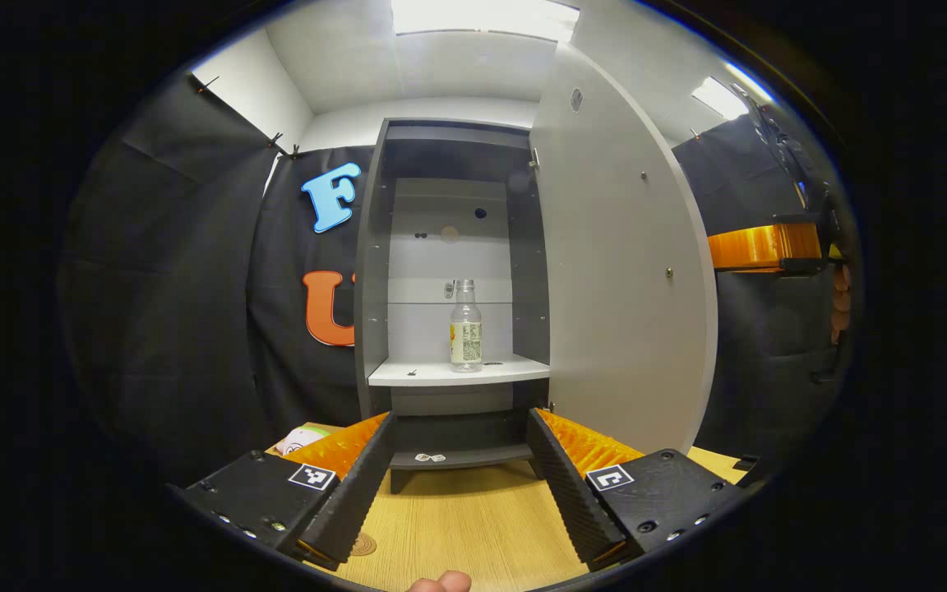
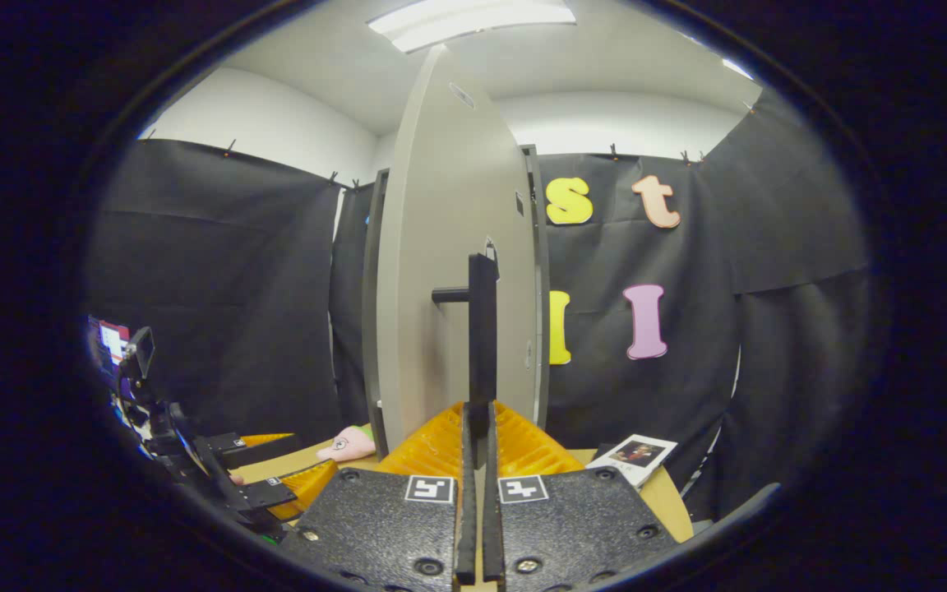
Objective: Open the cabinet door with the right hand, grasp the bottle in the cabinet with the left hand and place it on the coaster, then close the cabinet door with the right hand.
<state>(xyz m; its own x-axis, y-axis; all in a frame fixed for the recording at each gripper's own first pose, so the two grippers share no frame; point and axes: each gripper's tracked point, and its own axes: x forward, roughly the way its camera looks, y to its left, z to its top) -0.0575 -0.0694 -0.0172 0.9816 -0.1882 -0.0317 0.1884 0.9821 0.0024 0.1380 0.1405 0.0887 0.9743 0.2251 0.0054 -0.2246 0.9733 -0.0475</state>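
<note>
So, door step pretty much done: tall grey cabinet door (image 1: pixel 621 271) stood swung wide. Right tongs (image 2: pixel 478 493) pressed together on slim black door handle (image 2: pixel 482 329), pinching it. Left tongs (image 1: pixel 461 485) spread wide, low over wooden tabletop (image 1: pixel 465 526), well apart from clear plastic bottle with pale label (image 1: pixel 465 326), upright on white cabinet shelf (image 1: pixel 457 374). Next move, my guess: left reaches in, squeezes bottle body. Small round coaster (image 1: pixel 362 543) sat by left tongs.
</note>
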